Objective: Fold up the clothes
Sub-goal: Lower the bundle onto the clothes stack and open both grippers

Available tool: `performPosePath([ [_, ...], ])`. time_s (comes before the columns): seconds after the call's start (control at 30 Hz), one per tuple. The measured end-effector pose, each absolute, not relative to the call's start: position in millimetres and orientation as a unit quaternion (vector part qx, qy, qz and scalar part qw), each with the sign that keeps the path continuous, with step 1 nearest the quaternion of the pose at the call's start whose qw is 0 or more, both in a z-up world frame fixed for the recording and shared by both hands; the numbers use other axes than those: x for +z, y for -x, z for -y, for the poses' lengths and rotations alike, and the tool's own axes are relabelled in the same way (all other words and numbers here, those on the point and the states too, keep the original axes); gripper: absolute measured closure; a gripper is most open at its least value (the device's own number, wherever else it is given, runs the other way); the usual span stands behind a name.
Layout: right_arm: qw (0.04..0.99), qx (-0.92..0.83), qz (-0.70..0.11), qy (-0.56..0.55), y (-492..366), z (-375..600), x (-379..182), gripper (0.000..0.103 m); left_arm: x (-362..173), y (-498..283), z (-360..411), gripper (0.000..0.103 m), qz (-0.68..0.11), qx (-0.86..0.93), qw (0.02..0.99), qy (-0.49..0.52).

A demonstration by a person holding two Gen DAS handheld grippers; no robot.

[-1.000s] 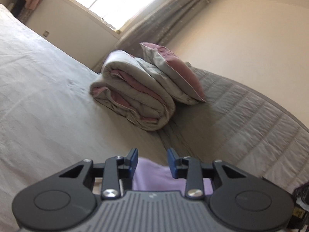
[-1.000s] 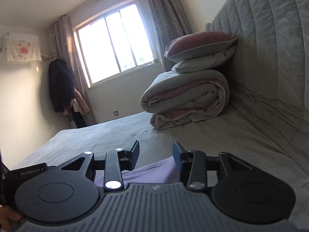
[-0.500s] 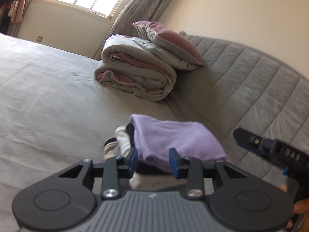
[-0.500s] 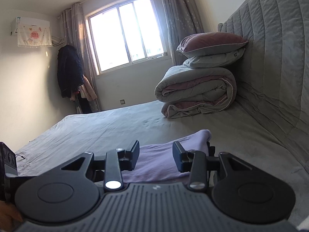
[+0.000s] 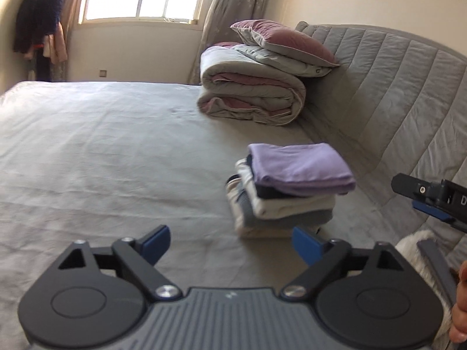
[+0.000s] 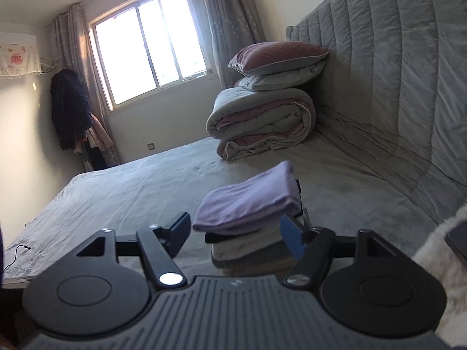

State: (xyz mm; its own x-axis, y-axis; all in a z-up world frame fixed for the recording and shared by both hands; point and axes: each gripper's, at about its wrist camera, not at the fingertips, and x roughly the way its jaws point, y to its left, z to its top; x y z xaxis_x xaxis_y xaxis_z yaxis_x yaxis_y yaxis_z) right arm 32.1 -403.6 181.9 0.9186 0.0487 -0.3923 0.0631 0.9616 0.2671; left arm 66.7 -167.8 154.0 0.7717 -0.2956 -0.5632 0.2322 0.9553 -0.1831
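Now the folded lilac top [image 5: 300, 167] crowns a neat clothes stack [image 5: 280, 201] beside the padded headboard [image 5: 394, 93]. Both grippers stand wide and empty: the right gripper [image 6: 236, 230] faces it closest, the left gripper [image 5: 230, 240] slightly left (stack ahead-right).

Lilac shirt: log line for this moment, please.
lilac shirt: folded, atop stack | left gripper: open, empty | right gripper: open, empty

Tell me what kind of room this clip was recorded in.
A home bedroom, most likely: a wide bed with a padded grey headboard, a rolled duvet topped by pillows, and a curtained window. A stack of folded clothes sits on the bed.
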Motion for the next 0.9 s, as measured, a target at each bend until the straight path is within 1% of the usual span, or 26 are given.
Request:
performPosePath([
  [0.07,0.968,-0.011,-0.208,-0.139,-22,392,180,0.023,157,-53,159,0.001,-0.311,-0.130,0.941,0.042],
  [0.17,0.965,-0.014,-0.212,-0.153,-5,376,174,0.015,157,-35,145,0.001,-0.319,-0.119,0.940,0.035],
  [0.23,0.964,-0.023,-0.214,-0.155,6,368,171,0.002,156,-25,139,0.001,-0.326,-0.112,0.938,0.034],
  [0.27,0.964,-0.029,-0.215,-0.154,11,365,171,0.000,156,-19,136,0.001,-0.329,-0.111,0.937,0.033],
  [0.4,0.963,-0.049,-0.223,-0.146,27,350,169,0.000,152,-1,126,0.001,-0.340,-0.109,0.934,0.037],
  [0.53,0.963,-0.060,-0.230,-0.127,38,333,166,0.000,145,9,116,0.001,-0.371,-0.107,0.922,0.022],
  [0.7,0.965,-0.079,-0.221,-0.118,47,315,157,0.000,133,23,101,0.001,-0.365,-0.098,0.926,0.011],
  [0.8,0.965,-0.100,-0.219,-0.103,44,305,140,0.000,117,23,94,0.001,-0.365,-0.099,0.926,-0.004],
  [0.9,0.962,-0.125,-0.225,-0.092,33,298,108,0.000,95,16,87,0.001,-0.367,-0.096,0.925,-0.013],
])
